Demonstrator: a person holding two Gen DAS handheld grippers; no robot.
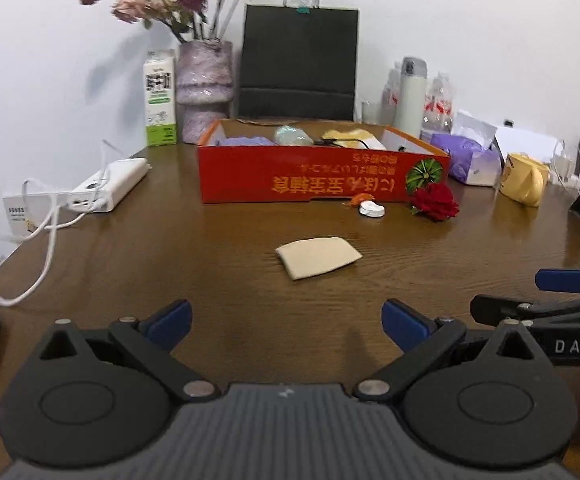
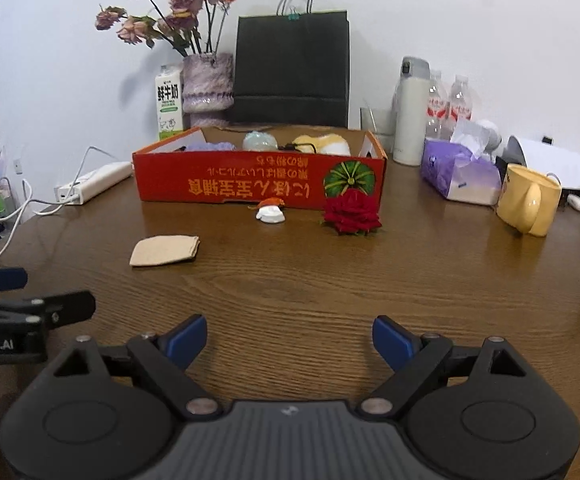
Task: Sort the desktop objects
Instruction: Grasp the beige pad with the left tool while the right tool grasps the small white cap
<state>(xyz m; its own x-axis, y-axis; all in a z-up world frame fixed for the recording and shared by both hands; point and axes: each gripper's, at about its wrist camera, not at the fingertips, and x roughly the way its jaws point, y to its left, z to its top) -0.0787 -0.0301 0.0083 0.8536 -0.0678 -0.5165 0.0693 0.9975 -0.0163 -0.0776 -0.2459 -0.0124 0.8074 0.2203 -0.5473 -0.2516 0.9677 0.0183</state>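
A red cardboard box (image 1: 322, 176) (image 2: 258, 178) stands open at the middle of the brown table, with a purple item, a pale green item and a yellow item inside. In front of it lie a red rose (image 1: 436, 202) (image 2: 352, 212), a small white and orange object (image 1: 371, 208) (image 2: 270, 212) and a folded beige cloth (image 1: 318, 257) (image 2: 165, 250). My left gripper (image 1: 288, 320) is open and empty, well short of the cloth. My right gripper (image 2: 289, 338) is open and empty too, near the table's front; its fingers (image 1: 562, 280) show at the right edge of the left wrist view.
Along the back stand a vase of dried flowers (image 2: 208, 84), a milk carton (image 2: 169, 100), a black paper bag (image 2: 292, 68), a white flask (image 2: 410, 112), water bottles and a purple tissue pack (image 2: 460, 176). A yellow mug (image 2: 528, 204) sits right; a power strip (image 1: 108, 186) with cables left.
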